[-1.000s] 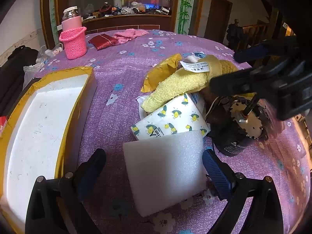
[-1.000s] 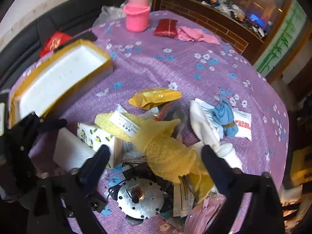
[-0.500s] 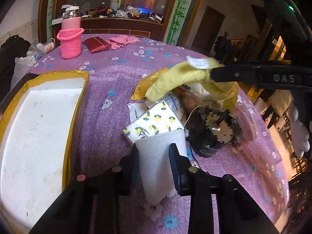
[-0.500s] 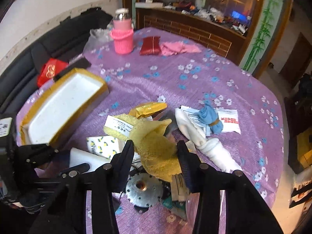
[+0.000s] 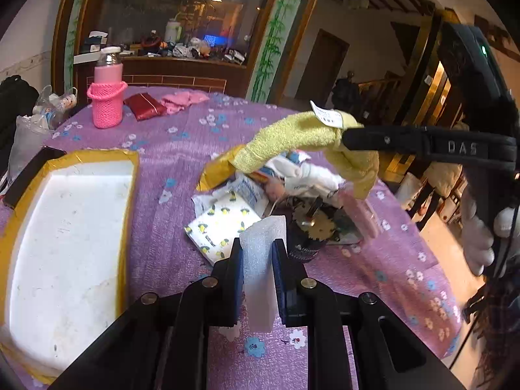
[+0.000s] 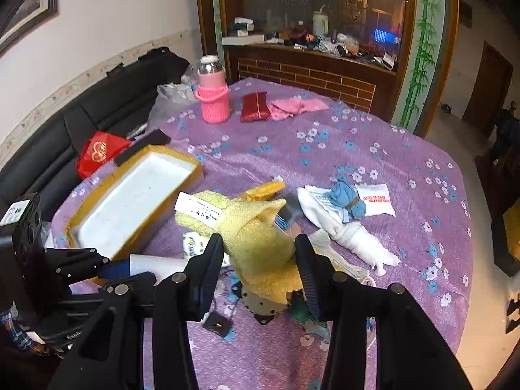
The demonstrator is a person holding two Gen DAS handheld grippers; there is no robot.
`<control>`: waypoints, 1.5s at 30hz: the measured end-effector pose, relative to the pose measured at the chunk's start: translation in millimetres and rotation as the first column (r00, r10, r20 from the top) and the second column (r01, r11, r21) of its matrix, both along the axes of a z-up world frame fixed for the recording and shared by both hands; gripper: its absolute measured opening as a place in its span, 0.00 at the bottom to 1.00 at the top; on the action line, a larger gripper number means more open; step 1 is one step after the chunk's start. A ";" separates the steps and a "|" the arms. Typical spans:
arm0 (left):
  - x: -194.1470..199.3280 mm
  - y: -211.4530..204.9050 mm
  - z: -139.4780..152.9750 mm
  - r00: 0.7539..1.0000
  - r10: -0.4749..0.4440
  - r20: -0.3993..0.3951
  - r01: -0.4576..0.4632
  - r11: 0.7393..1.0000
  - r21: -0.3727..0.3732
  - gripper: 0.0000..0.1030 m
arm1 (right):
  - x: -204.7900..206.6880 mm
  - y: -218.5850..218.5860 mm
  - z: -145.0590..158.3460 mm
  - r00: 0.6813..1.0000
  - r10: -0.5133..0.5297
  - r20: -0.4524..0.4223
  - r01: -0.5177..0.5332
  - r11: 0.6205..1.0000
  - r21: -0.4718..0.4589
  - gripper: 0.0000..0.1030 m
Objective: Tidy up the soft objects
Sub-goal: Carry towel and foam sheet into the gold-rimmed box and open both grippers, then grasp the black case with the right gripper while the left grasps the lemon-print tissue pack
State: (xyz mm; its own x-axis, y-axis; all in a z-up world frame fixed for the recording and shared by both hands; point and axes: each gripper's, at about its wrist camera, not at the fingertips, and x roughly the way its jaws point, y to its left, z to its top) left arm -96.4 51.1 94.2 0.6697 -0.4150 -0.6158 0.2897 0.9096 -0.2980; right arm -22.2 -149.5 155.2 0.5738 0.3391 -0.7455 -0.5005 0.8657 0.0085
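My left gripper (image 5: pixel 258 256) is shut on a white foam sheet (image 5: pixel 260 260), squeezed upright and lifted off the purple table. My right gripper (image 6: pixel 260 253) is shut on a yellow towel (image 6: pixel 253 234) with a white label, held above the pile; the towel also shows in the left wrist view (image 5: pixel 299 139). The foam also shows in the right wrist view (image 6: pixel 156 265). A white foam box with yellow tape (image 5: pixel 65 227) lies to the left, open. White cloth (image 6: pixel 344 230) and a blue cloth (image 6: pixel 347 195) lie on the table.
A pile of a lemon-print packet (image 5: pixel 221 224), a round metal motor (image 6: pixel 263 305) and packets sits mid-table. A pink bottle in a knit holder (image 6: pixel 213 94), a red pouch (image 6: pixel 255 107) and a pink cloth (image 6: pixel 299 105) stand at the far side. A black sofa (image 6: pixel 97 113) lies left.
My left gripper closed on the foam sheet and lifted it. My right gripper closed on the yellow towel and raised it off the pile.
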 end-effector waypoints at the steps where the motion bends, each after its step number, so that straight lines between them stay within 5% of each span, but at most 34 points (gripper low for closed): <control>1: -1.3 6.6 5.1 1.000 0.009 0.000 -0.009 1.000 -0.016 0.16 | -1.6 1.4 2.3 1.000 0.004 0.001 -0.004 1.000 0.009 0.43; 8: 5.0 73.5 35.3 0.989 0.143 0.036 -0.143 0.990 0.005 0.16 | 8.8 39.9 13.9 0.994 0.077 -0.071 -0.064 0.984 0.168 0.43; 14: 42.5 139.0 22.6 0.957 0.288 -0.020 -0.287 0.957 0.025 0.16 | 41.0 94.2 -4.7 0.966 0.124 -0.226 -0.041 0.939 0.340 0.43; 23: 100.2 175.2 -19.7 0.925 0.369 -0.087 -0.362 0.929 0.081 0.16 | 101.9 163.7 -73.1 0.817 0.191 -0.544 0.204 0.787 0.582 0.43; 27: 112.3 179.5 -27.0 0.920 0.382 -0.093 -0.373 0.923 0.096 0.18 | 117.4 185.0 -100.9 0.790 0.138 -0.598 0.271 0.795 0.542 0.44; 32: 112.8 185.2 -30.7 0.915 0.388 -0.108 -0.382 0.921 0.071 0.59 | 130.4 189.7 -114.8 0.819 0.016 -0.574 0.284 0.857 0.430 0.53; 35: 107.1 192.3 -27.8 0.912 0.395 -0.107 -0.393 0.919 0.043 0.61 | 130.7 187.3 -107.3 0.854 -0.025 -0.519 0.268 0.877 0.399 0.63; 40: 93.5 199.4 -19.6 0.903 0.413 -0.122 -0.414 0.910 0.014 0.62 | 111.6 159.8 -74.1 0.920 -0.043 -0.390 0.203 0.903 0.379 0.63; 45: 73.0 181.3 -1.8 0.925 0.371 -0.081 -0.374 0.927 -0.018 0.70 | 80.4 97.7 -46.6 0.954 -0.108 -0.281 0.210 0.907 0.365 0.71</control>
State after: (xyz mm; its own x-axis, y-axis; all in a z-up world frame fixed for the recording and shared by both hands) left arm -23.5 232.5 92.4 0.7326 -0.1650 -0.6604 -0.0921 0.9372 -0.3364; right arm 58.1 -51.8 108.6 0.4577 0.5493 -0.6991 -0.2938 0.8356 0.4642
